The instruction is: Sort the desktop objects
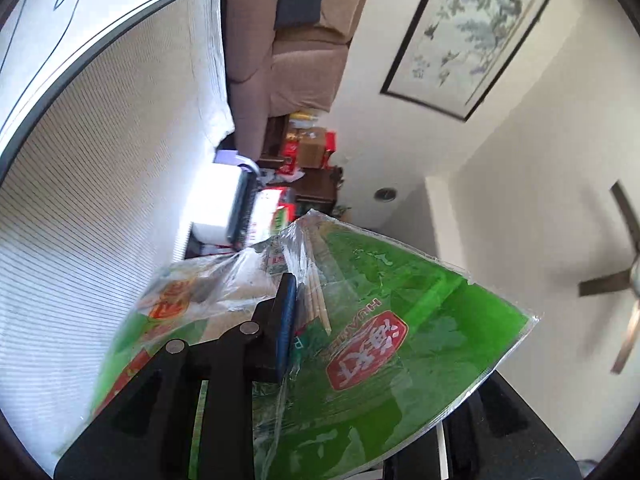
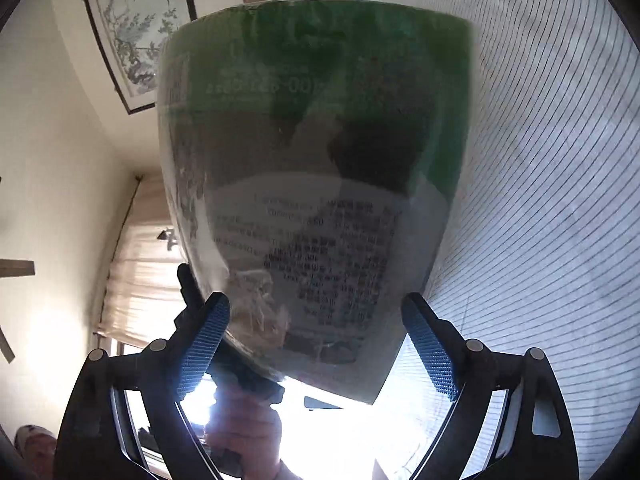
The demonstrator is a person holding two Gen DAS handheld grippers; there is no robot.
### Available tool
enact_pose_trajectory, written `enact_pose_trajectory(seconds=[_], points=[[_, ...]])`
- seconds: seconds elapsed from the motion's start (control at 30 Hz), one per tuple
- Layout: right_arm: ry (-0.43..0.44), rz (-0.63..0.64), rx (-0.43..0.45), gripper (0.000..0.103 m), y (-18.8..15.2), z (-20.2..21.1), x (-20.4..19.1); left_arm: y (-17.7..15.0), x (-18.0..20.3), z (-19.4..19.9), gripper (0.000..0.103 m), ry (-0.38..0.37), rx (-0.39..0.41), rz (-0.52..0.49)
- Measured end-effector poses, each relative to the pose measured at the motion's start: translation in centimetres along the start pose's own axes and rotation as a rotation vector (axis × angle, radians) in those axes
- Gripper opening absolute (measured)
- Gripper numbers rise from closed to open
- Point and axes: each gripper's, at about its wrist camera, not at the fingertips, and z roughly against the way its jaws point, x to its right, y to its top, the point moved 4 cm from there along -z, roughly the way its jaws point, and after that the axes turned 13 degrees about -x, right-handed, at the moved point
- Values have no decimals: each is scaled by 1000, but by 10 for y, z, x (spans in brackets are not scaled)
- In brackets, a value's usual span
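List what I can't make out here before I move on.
- Left gripper: second finger hidden behind the green chopstick packet, left wrist view.
- Packet's back print: backlit and blurred, unreadable, right wrist view.
- Desk and remaining objects: outside both tilted views.
- Right gripper: contact with packet unclear.

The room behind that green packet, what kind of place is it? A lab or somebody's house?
Most likely a living room in a home. A framed ink painting hangs on the wall, a beige upholstered sofa stands beyond the table, and a ceiling fan shows. The left claw holds the green packet.
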Motion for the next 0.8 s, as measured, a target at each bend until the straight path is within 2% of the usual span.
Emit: enact_pose_trajectory(seconds=[0.1,0.2,0.3,0.37,0.43,0.5,0.63,0.8], points=[[-30,12,30,91,-10,-4,3,6,-1,9,22,-42,32,15],[-20,58,-15,92,-10,-21,-5,9,1,15,22,-86,43,24],[20,162,-7,91,-7,-37,-32,6,9,30,22,-86,59,-1],[-9,251,7,89,-4,-44,-57,4,22,47,22,-84,81,-36],[-74,319,4,76,0,-56,-75,8,35,62,21,-50,114,-90],[-88,348,-5,67,12,-75,-90,13,47,84,22,-9,158,-133],[-134,440,-55,63,37,-141,-123,30,63,140,25,69,277,-196],[-223,548,-192,62,47,-238,-143,45,73,197,25,141,369,-242]])
